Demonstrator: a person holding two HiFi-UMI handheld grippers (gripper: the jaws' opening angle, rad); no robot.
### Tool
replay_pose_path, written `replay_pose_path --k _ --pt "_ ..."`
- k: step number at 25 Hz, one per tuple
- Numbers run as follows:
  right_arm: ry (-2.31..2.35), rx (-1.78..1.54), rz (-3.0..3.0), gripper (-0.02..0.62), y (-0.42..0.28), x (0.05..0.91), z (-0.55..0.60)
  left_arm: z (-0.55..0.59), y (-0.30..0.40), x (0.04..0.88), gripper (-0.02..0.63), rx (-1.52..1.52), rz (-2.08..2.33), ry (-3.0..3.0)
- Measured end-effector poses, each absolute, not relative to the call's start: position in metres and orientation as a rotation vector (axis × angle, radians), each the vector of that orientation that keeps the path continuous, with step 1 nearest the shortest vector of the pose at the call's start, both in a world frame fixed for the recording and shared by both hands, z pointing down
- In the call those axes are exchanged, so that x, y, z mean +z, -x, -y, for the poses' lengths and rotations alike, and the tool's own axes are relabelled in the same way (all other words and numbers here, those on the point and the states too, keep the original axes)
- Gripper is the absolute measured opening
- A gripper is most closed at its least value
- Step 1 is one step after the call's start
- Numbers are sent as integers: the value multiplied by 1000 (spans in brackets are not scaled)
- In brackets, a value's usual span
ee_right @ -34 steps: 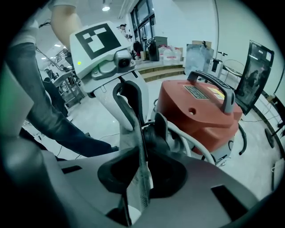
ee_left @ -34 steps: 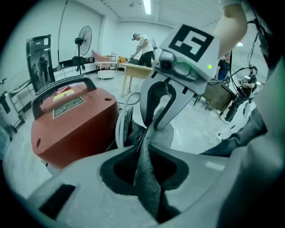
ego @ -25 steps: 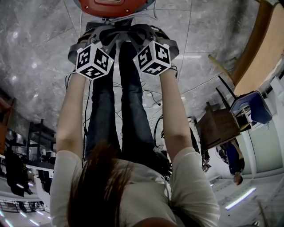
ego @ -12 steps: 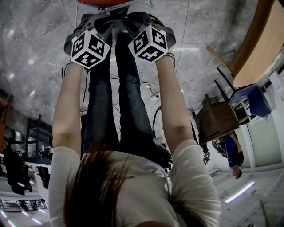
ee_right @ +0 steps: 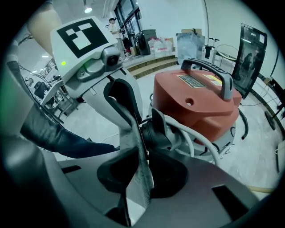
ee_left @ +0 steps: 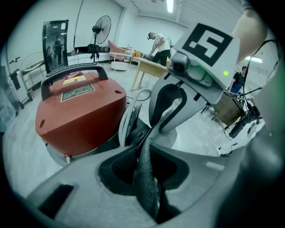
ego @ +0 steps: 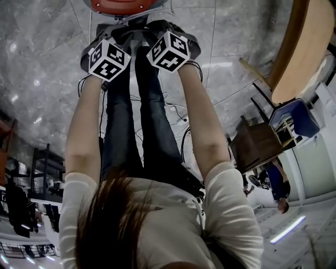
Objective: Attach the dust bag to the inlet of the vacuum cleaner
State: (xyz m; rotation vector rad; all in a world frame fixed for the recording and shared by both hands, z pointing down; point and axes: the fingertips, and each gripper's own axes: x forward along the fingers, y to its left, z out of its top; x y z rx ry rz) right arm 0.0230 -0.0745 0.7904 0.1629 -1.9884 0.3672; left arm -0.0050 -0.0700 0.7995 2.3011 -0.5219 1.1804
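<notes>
The red vacuum cleaner (ee_left: 80,111) (ee_right: 196,102) stands on the floor in front of me, and its top shows at the upper edge of the head view (ego: 123,4). The grey fabric dust bag (ee_left: 147,178) (ee_right: 136,178) hangs in a fold between both grippers, right before the black inlet (ee_right: 156,131) (ee_left: 138,133). My left gripper (ee_left: 144,149) is shut on the bag's fabric. My right gripper (ee_right: 140,153) is shut on it too, from the opposite side. Both marker cubes (ego: 108,59) (ego: 168,51) sit close together. The bag's opening is hidden.
A white hose (ee_right: 200,147) curls at the vacuum's base. Cables (ego: 178,113) lie on the marble floor by my legs. A wooden table (ego: 310,47), a blue chair (ego: 294,123) and a brown cabinet (ego: 257,147) stand to the right, near a person (ego: 278,189).
Both marker cubes have rolled slightly and drawn a little closer together. The grippers stay at the vacuum with the bag held.
</notes>
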Motion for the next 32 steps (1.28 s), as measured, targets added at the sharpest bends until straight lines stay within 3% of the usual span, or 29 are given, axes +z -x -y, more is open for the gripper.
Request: replay_pose_path --k 10,13,19,26,32 --pt "-258 459 2019 86 -25 791 75 71 6 800 90 1140 554 -2283" --pt "-308 565 2033 156 -29 787 77 71 8 800 130 1101 582 -2233" --pt "-310 578 2050 198 -29 779 73 67 12 795 219 1067 569 -2208" --pt "-388 617 2093 207 -25 760 79 68 14 778 221 1049 630 -2225" --pt "-513 675 2136 155 -30 730 86 70 17 754 173 998 716 -2215"
